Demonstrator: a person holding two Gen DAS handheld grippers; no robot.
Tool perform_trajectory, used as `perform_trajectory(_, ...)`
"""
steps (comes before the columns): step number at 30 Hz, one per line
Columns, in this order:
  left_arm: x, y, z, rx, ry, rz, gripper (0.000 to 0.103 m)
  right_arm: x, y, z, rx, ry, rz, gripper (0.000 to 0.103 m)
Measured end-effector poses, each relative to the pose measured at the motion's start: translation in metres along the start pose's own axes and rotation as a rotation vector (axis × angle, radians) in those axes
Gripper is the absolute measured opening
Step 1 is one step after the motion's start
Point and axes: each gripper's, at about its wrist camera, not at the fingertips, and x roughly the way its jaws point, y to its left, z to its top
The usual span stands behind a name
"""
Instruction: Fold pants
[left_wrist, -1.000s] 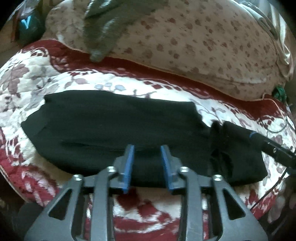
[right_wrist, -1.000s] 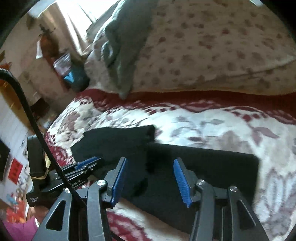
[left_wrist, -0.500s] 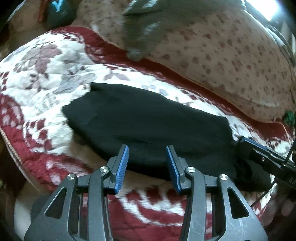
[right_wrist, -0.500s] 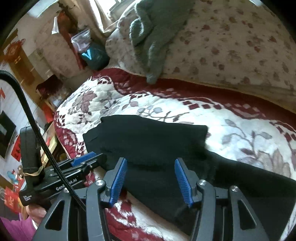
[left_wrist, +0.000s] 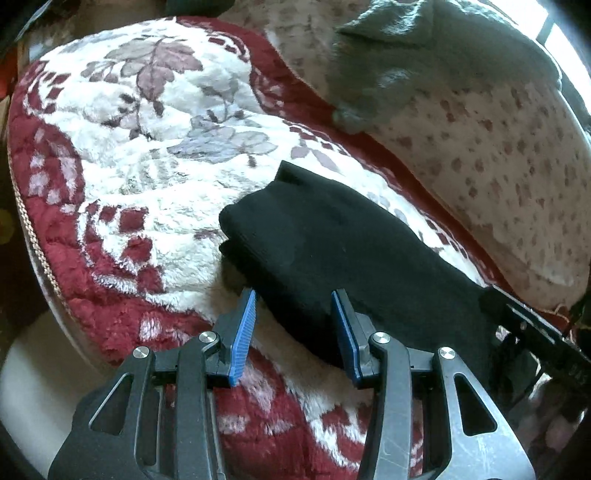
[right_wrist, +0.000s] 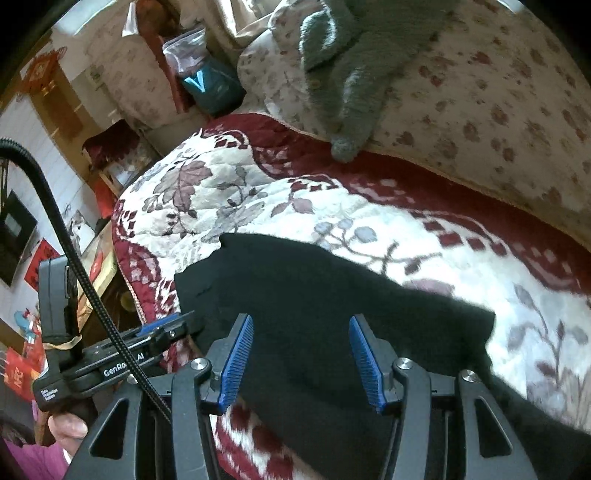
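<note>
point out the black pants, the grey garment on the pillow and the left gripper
black pants (left_wrist: 332, 243), left wrist view, on the flat top layer of the fold
grey garment (right_wrist: 354, 74), right wrist view, on its middle where it drapes over the pillow
left gripper (left_wrist: 293, 330), left wrist view, midway between its blue fingertips

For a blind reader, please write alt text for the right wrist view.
The right gripper, jaws open, hovers over black pants lying on a floral red-and-white blanket. The left gripper is at left; a grey garment lies on a spotted cushion behind.
</note>
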Motion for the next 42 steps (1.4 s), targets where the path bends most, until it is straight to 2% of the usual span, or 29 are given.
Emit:
perform_trajectory(4,0.01,0.009,0.001,-0.036,0.026,-0.012,0.043,0.016,0.007,0.019,-0.031,0.01,0.019,0.052)
perform_trajectory(7,0.015,0.016,0.001,-0.066,0.026,-0.026,0.055,0.034,0.019,0.036,-0.081,0.027,0.041,0.057)
perform_trajectory(11,0.023,0.022,0.001,-0.098,0.041,-0.063,0.063,0.059,0.037,0.055,-0.151,0.049,0.065,0.059)
perform_trajectory(15,0.025,0.016,-0.001,-0.067,0.017,-0.056,0.068,0.094,0.056,0.071,-0.269,0.107,0.063,0.059)
perform_trajectory(19,0.027,0.017,-0.003,-0.079,0.0,-0.067,0.075,0.122,0.066,0.079,-0.363,0.165,0.058,0.059)
perform_trajectory(27,0.034,0.009,-0.002,-0.018,0.002,-0.029,0.08,0.164,0.074,0.081,-0.435,0.27,0.08,0.059)
perform_trajectory(28,0.035,0.007,-0.002,-0.004,0.007,-0.029,0.083,0.168,0.074,0.081,-0.432,0.28,0.101,0.059)
perform_trajectory(29,0.036,0.006,-0.001,0.013,0.013,-0.026,0.083,0.171,0.075,0.081,-0.43,0.28,0.116,0.055)
perform_trajectory(30,0.037,0.003,-0.001,0.035,0.012,-0.011,0.083,0.173,0.075,0.08,-0.432,0.263,0.129,0.046)
perform_trajectory(31,0.038,0.001,-0.002,0.044,-0.002,-0.003,0.083,0.175,0.076,0.079,-0.435,0.255,0.127,0.044)
perform_trajectory(32,0.038,0.001,-0.002,0.047,-0.011,0.0,0.082,0.178,0.076,0.076,-0.439,0.255,0.121,0.04)
perform_trajectory(33,0.037,0.001,-0.002,0.05,-0.021,-0.003,0.074,0.178,0.076,0.075,-0.438,0.254,0.117,0.035)
perform_trajectory(34,0.035,0.001,-0.002,0.053,-0.031,-0.017,0.053,0.177,0.075,0.076,-0.43,0.246,0.119,0.031)
perform_trajectory(35,0.033,0.002,0.0,0.05,-0.031,-0.068,0.04,0.172,0.072,0.077,-0.409,0.237,0.132,0.025)
perform_trajectory(37,0.029,0.004,0.001,0.029,-0.04,-0.089,0.025,0.16,0.066,0.081,-0.367,0.213,0.174,0.019)
perform_trajectory(39,0.021,0.001,0.002,0.051,-0.061,-0.1,0.019,0.146,0.064,0.085,-0.338,0.187,0.203,0.017)
perform_trajectory(42,0.004,-0.007,0.001,0.076,-0.101,-0.109,0.017,0.115,0.064,0.088,-0.314,0.119,0.233,0.017)
